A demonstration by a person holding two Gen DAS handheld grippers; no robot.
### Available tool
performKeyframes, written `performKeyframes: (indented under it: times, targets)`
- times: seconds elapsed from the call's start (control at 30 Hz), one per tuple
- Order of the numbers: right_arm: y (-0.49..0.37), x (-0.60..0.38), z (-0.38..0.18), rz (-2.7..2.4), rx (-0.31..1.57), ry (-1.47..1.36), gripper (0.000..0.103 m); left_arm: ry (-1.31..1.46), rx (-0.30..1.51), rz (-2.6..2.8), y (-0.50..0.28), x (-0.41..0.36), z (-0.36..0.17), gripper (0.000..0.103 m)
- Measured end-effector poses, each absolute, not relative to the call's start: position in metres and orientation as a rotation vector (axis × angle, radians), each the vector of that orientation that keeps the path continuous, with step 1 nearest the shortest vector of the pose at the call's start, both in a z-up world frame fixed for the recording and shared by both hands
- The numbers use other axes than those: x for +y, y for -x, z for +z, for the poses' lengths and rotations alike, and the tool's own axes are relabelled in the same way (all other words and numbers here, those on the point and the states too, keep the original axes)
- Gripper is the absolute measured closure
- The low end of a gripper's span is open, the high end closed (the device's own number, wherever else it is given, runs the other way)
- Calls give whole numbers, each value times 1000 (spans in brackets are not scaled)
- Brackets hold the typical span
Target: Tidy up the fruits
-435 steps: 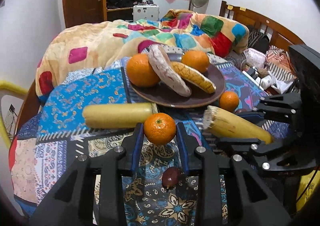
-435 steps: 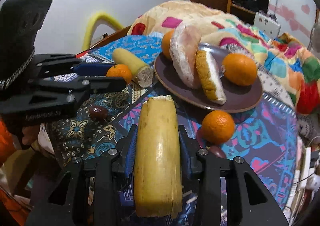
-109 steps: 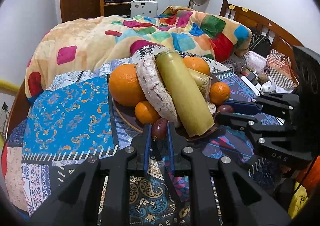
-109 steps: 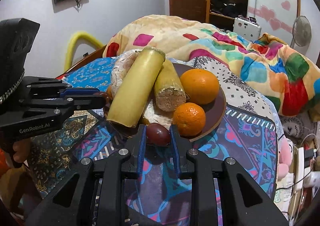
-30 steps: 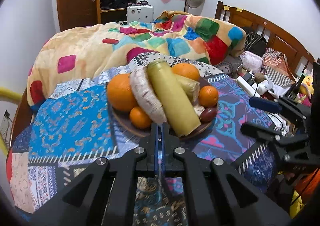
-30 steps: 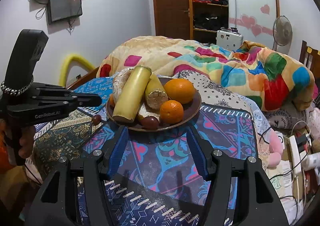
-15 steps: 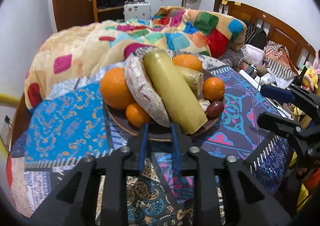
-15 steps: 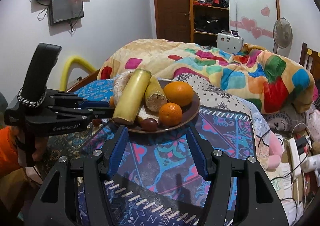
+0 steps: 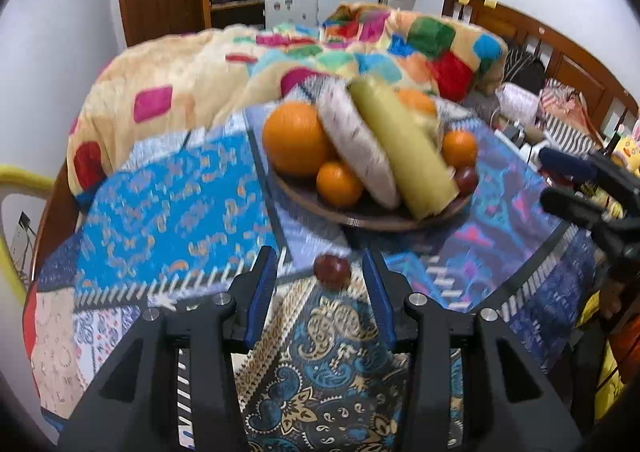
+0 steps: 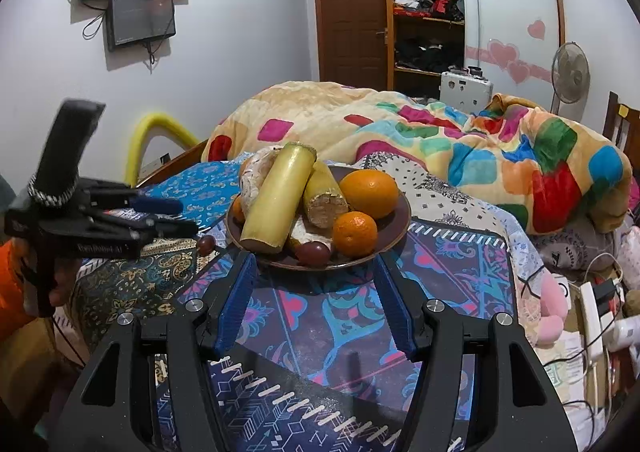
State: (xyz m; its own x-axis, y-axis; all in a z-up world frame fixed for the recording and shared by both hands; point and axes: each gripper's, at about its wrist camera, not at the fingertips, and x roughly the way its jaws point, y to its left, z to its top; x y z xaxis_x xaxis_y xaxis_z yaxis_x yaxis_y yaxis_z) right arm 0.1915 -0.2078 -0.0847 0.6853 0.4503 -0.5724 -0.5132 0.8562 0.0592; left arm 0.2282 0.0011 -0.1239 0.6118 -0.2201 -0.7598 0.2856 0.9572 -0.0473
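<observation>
A brown plate on the patterned cloth holds several oranges, two yellow cane pieces, a pale bread-like piece and a dark red fruit. It also shows in the left wrist view. A second dark red fruit lies on the cloth off the plate, between the open fingers of my left gripper; in the right wrist view it sits at the left gripper's tips. My right gripper is open and empty, just before the plate.
A colourful quilt is heaped behind the plate. A wooden headboard and clutter lie at the right. A yellow chair arm stands at the left. The table edge runs near both grippers.
My left gripper has opened wide and now straddles the dark red fruit lying on the cloth; a second ago it was shut. The right gripper stays open, barely moved.
</observation>
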Motion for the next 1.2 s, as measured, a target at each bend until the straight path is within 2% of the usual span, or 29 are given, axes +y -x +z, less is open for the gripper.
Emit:
performKeyframes:
  times: [0.07, 0.13, 0.2, 0.3, 0.57, 0.83, 0.97, 1.2]
  targets:
    - [-193, -207, -86, 543, 616, 107, 46, -85, 899, -292, -233, -2, -132, 59]
    - [-194, -207, -87, 544, 618, 107, 46, -91, 917, -297, -238, -5, -138, 63]
    - [-194, -208, -87, 543, 618, 107, 46, -94, 942, -317, -242, -9, -144, 80]
    - [-195, -208, -88, 541, 621, 107, 46, -112, 926, -320, -239, -14, -143, 88]
    - [-199, -207, -95, 550, 637, 95, 46, -53, 831, -385, -232, -24, -112, 88]
    - [-197, -200, -101, 571, 649, 101, 46, -56, 846, -368, -254, -37, -122, 87]
    - [-198, -201, -101, 567, 650, 101, 46, -83, 836, -375, -251, -40, -123, 75]
    - [-194, -210, -83, 546, 610, 57, 46, -47, 771, -357, -229, -31, -107, 74]
